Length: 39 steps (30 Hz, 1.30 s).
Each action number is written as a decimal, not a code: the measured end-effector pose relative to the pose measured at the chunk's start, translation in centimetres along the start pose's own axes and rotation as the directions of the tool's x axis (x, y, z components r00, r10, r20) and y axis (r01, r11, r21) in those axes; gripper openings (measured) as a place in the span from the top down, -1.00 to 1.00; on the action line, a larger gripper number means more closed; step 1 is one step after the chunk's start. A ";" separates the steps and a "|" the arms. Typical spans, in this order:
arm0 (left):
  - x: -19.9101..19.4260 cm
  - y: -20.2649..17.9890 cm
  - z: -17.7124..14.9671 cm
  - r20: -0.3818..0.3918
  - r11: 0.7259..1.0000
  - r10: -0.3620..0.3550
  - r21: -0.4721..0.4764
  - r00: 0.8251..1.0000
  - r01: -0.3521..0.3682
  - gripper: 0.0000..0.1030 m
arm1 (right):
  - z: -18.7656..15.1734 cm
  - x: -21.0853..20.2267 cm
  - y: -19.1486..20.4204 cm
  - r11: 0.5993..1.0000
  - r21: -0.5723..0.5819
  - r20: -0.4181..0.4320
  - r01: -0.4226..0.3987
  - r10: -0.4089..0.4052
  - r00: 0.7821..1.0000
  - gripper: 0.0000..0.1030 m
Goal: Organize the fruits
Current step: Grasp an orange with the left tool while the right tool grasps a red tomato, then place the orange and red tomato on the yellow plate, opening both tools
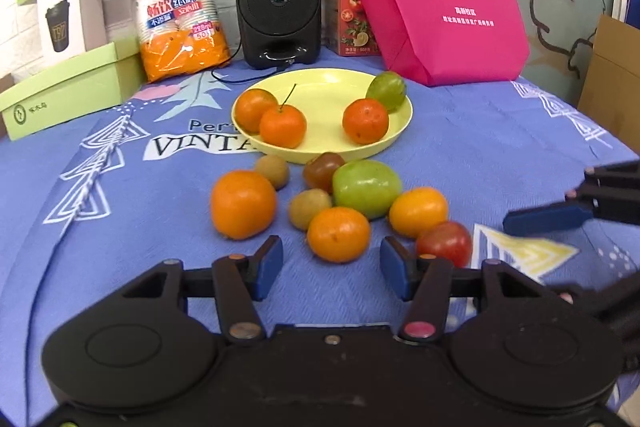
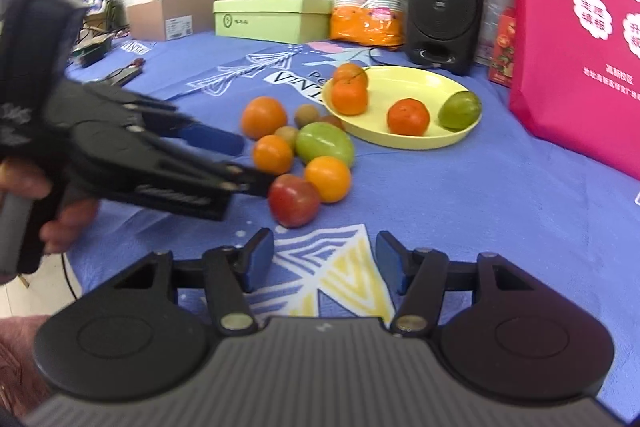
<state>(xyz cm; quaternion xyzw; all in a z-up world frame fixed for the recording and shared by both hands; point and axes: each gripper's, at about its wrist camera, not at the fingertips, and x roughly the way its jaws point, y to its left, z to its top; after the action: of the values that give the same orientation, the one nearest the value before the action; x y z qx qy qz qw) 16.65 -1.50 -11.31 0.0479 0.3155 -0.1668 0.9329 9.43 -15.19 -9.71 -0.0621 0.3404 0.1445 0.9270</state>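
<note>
Fruit lies in two lots around the yellow plate (image 1: 320, 83): three oranges and a green fruit already on it, the loose pile on the blue-clothed surface (image 1: 460, 147) just in front of it. Largest in the pile is the green tomato-like fruit (image 1: 366, 187), touching the plate's near side; I judge it firm and heavy for its size, with a smooth skin that could slip, so I would take it across its widest middle. The loose oranges, such as the one (image 1: 338, 234) nearest my left gripper (image 1: 331, 265), look light, slightly yielding and dimpled enough to hold well at the equator. The red tomato (image 1: 445, 243), furthest from the plate, is probably soft and easily bruised; a gentle squeeze only. The small brown kiwi-like fruits (image 1: 309, 207) are the least, and would roll. My left gripper is spread and empty just short of that orange. My right gripper (image 2: 325, 261) is likewise spread, holding nothing, further back from the plate.
</note>
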 end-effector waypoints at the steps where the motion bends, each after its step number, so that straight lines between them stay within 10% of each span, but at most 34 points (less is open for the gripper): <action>1: 0.3 0.0 0.1 0.002 1.000 -0.004 -0.001 1.000 0.004 -0.06 | 0.0 -0.1 0.0 1.000 0.000 0.001 -0.005 0.005 1.000 -0.09; 5: 0.8 0.1 0.3 0.002 1.000 -0.013 -0.005 1.000 0.013 0.32 | 0.2 0.1 0.0 1.000 0.000 0.000 -0.009 0.009 1.000 -0.09; 17: -1.1 3.0 -0.7 -0.011 0.997 0.026 -0.075 1.000 -0.027 0.32 | 1.4 2.9 1.4 0.998 0.063 0.008 0.004 -0.004 1.000 -0.09; 23: -1.7 3.4 -1.1 -0.009 0.996 0.039 -0.085 0.999 -0.040 0.31 | 1.5 3.2 1.9 0.998 0.055 0.019 0.023 -0.024 1.000 0.41; 39: -3.8 2.8 -1.6 0.004 0.995 0.015 -0.097 1.000 -0.015 0.32 | 0.4 0.4 1.3 0.996 0.072 0.030 0.049 -0.051 0.998 0.41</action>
<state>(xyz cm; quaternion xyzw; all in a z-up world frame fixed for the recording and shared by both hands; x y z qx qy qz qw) 13.84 2.47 -10.38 0.0047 0.3208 -0.1443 0.9361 9.56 -13.83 -9.68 -0.0350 0.3289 0.1098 0.9373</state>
